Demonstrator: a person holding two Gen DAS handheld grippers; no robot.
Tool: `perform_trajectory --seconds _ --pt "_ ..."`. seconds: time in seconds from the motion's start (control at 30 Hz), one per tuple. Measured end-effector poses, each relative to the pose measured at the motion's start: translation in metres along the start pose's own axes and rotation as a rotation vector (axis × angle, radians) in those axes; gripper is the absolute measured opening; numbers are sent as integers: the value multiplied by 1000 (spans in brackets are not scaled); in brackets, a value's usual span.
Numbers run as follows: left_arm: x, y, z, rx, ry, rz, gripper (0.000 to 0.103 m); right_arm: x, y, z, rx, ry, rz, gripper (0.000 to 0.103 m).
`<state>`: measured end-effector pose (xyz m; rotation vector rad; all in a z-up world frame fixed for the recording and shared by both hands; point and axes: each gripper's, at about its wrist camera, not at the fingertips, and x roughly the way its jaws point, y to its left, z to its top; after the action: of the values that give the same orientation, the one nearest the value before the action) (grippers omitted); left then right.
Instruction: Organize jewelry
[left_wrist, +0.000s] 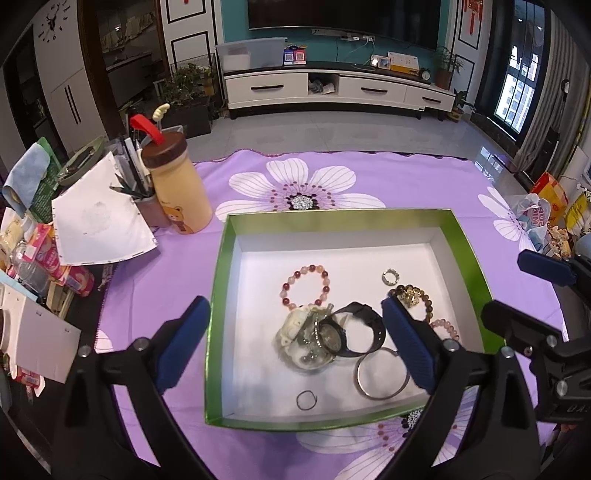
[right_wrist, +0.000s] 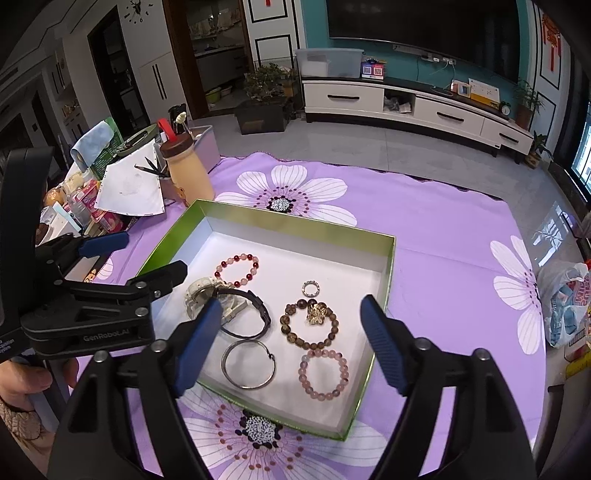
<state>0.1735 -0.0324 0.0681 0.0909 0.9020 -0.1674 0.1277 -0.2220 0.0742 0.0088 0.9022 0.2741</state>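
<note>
This is a home living room. A large flat television (left_wrist: 343, 14) hangs on a teal wall above a long white media cabinet (left_wrist: 332, 88) with drawers. Potted plants (left_wrist: 184, 85) stand on the pale tiled floor (left_wrist: 332, 133), a wall clock (left_wrist: 51, 18) hangs at left, and a purple flowered cloth (left_wrist: 424, 184) covers the surface.

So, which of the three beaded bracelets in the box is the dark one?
The brown beaded bracelet carrying a gold charm; the other two have pink and red beads.
</note>
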Motion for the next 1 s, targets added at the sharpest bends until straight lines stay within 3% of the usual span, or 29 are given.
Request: perform_trajectory --seconds 0.3,0.53,0.7,0.87,1.0 --pt "-24 4 4 6 -15 36 101 -9 8 3 -4 14 -42 102" --pt "-32 8 9 -30 20 44 101 -4 7 7 13 59 -85 102" --pt "-27 15 8 -77 81 -3 101 6 0 2 44 90 -94 102" --pt "-21 16 5 -79 113 95 101 10 -1 3 59 103 -93 102" --pt "-17 20 4 -91 133 113 101 7 0 5 54 101 -94 102"
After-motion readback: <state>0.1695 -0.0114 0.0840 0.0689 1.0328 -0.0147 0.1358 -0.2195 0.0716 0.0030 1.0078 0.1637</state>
